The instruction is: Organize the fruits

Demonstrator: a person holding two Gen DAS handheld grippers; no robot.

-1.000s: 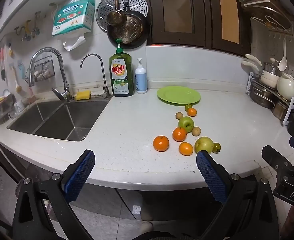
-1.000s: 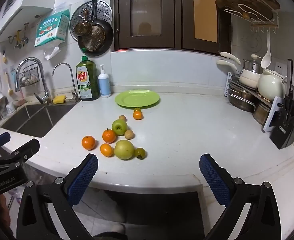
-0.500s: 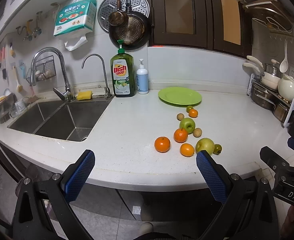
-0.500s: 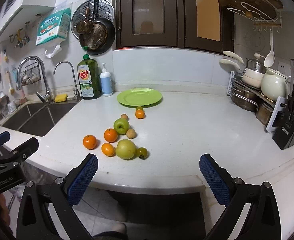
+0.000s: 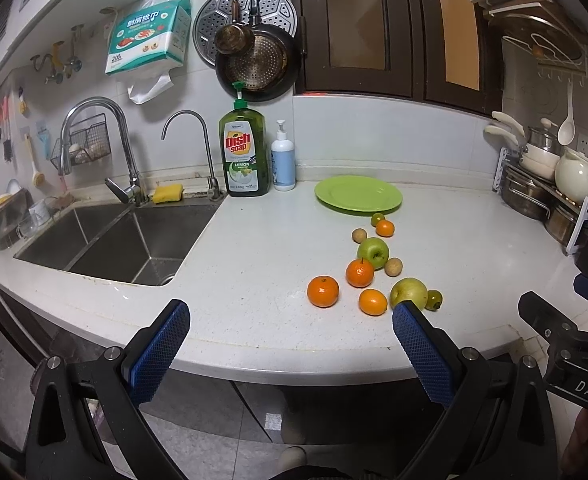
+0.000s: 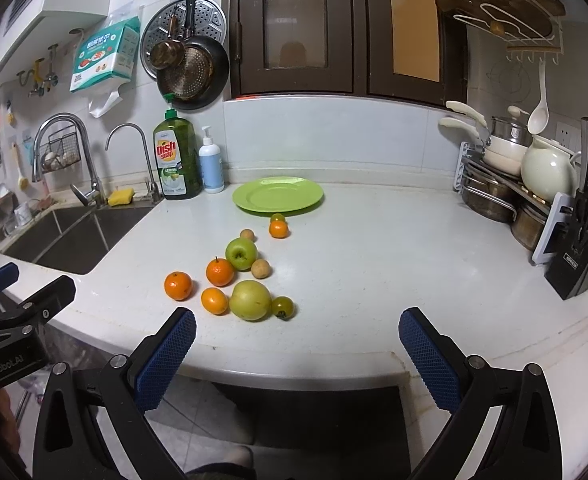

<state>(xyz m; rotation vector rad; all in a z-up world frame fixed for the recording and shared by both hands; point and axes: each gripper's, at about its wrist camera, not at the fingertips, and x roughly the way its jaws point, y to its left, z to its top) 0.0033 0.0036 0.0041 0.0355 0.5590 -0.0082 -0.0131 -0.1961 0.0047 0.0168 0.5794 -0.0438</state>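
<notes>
Left gripper (image 5: 290,332): wide open and holding nothing. It hangs in front of the counter edge, at 6 o'clock from the fruit, likely so it can reach in when needed.

Right gripper (image 6: 296,334): wide open too, with nothing in it. It waits at the near edge of the counter (image 6: 374,280), with the fruit at about 11 o'clock from it.

Yellow apple (image 6: 250,300): the closest big fruit. A small green fruit (image 6: 283,306) touches it at 3 o'clock and a small orange (image 6: 215,301) sits just beside it at 9 o'clock.

Two more oranges (image 6: 178,285): one lies alone at 9 o'clock of the pile. The other (image 6: 220,271) leans on the green apple (image 6: 241,253).

Brown balls (image 6: 261,269): one little one touches the green apple at 4 o'clock. One more (image 6: 247,234) is just past it, at 12 o'clock.

Far pair: a tiny orange (image 6: 279,229) and a tiny green fruit (image 6: 277,218) touch, right by the plate edge.

Plate (image 6: 254,200): green and bare, at 12 o'clock behind all the fruit. I think the fruit is meant to go here, since it is loose on the counter.

Soap bottle (image 6: 174,160) and sink (image 6: 66,236): off at 10 o'clock, out of the way.

Job so far: not begun, I think. No fruit is on the plate.
</notes>
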